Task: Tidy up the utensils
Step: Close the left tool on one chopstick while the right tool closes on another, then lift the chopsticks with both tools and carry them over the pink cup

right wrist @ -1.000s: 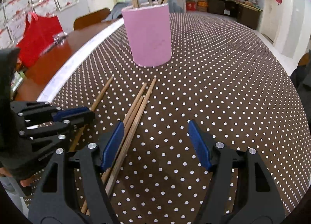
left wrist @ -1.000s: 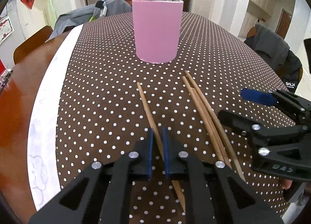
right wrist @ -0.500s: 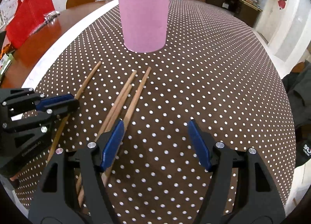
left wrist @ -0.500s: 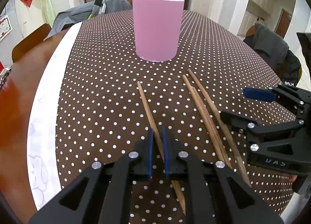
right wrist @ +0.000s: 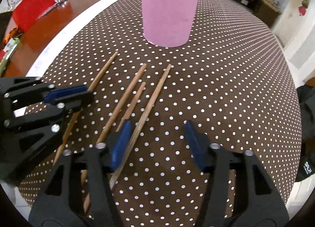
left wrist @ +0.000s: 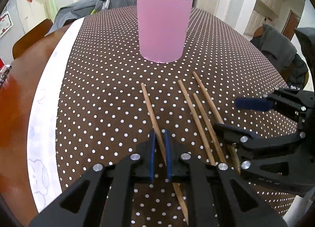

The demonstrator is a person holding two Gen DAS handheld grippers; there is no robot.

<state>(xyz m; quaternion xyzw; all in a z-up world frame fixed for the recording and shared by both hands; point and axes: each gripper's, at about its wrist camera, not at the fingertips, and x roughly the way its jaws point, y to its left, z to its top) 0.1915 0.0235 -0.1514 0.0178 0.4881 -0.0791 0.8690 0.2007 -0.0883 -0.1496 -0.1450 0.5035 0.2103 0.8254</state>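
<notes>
1. Left gripper (left wrist: 159, 137), black with blue pads: nearly closed on the lone wooden chopstick (left wrist: 151, 111), which lies on the brown dotted tablecloth (left wrist: 102, 89) in front of the tall pink cylindrical cup (left wrist: 162, 28).
2. The held stick's long axis runs from the gripper toward the cup, tip stopping short of its base.
3. Three loose wooden chopsticks (right wrist: 135, 97) lie side by side right of the held stick, also pointing cupward.
4. Right gripper (right wrist: 157, 138): jaws about half open and just narrowing; its left pad touches the rightmost stick (right wrist: 155, 95), gripping nothing.
5. Judgement: the right hand is nearest this stick; its grip must close across the shaft.
</notes>
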